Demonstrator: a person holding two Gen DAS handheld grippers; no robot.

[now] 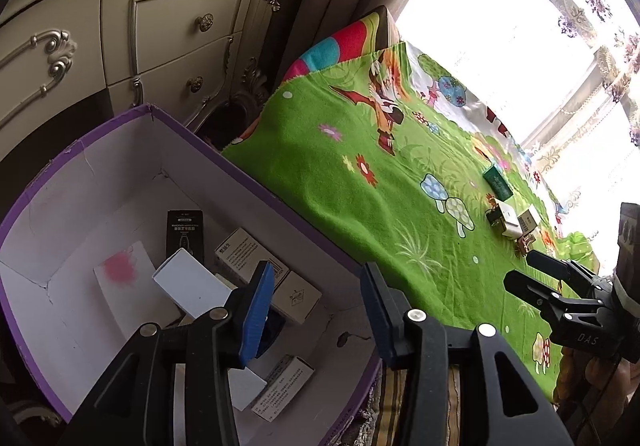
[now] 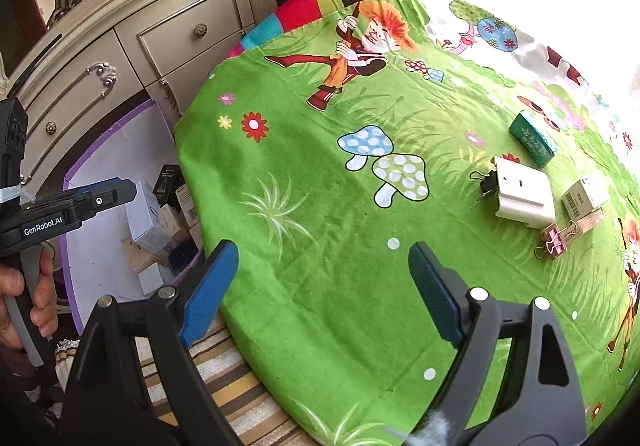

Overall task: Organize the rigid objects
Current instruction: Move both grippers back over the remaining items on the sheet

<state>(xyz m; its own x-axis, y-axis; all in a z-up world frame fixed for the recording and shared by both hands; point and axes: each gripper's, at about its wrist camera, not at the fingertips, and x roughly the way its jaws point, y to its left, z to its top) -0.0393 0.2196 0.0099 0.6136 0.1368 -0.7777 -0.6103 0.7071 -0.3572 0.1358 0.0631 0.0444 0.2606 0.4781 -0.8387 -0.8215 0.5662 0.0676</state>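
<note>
My left gripper (image 1: 318, 310) is open and empty above the near rim of a purple-edged cardboard box (image 1: 240, 181) that holds several small cartons (image 1: 192, 282). My right gripper (image 2: 320, 286) is open and empty over the green cartoon cloth (image 2: 320, 165). On the cloth at the right lie a green box (image 2: 532, 139), a white adapter (image 2: 522, 193) with a black binder clip (image 2: 486, 181), a small white labelled box (image 2: 584, 197) and pink binder clips (image 2: 556, 240). These also show far off in the left wrist view, near the green box (image 1: 497, 181). The right gripper shows there (image 1: 532, 272), the left one in the right wrist view (image 2: 108, 193).
A cream dresser with ornate handles (image 1: 160, 25) stands behind the box. Curtains and a bright window (image 1: 500, 25) are at the back. A striped fabric (image 2: 224, 386) lies under the cloth's near edge. A person's hand (image 2: 24, 294) holds the left gripper handle.
</note>
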